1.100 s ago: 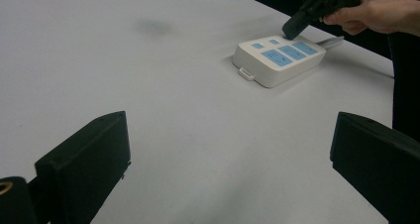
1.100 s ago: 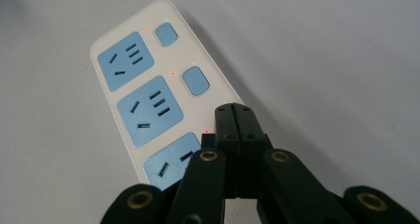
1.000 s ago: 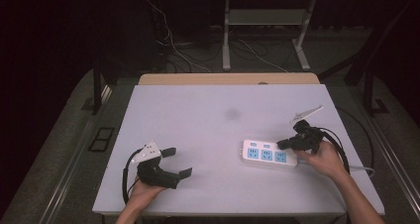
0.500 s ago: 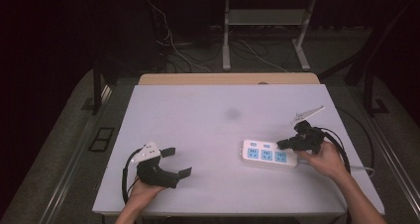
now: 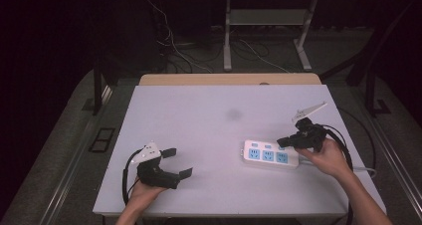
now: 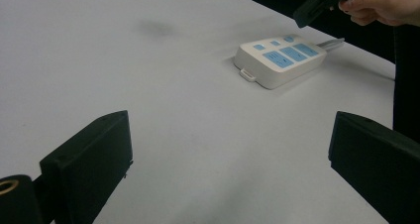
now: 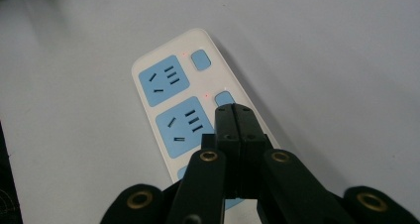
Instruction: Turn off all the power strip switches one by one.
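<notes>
A white power strip (image 5: 271, 156) with blue sockets lies flat on the right part of the tabletop (image 5: 214, 120), and the right hand-held gripper (image 7: 234, 116), jaws pressed together and holding nothing, points its tip at the middle switch button (image 7: 224, 98). The left hand-held gripper (image 5: 173, 162) rests well apart with jaws spread. If the closed tip pushes off-centre, I judge it could slip off the small button or shove the light strip sideways.

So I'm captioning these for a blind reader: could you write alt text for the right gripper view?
The right gripper, its black jaws shut together, points down at a white power strip with blue sockets on a pale grey table. Its tip sits just by the strip's middle blue switch button; a second button lies farther along.
</notes>
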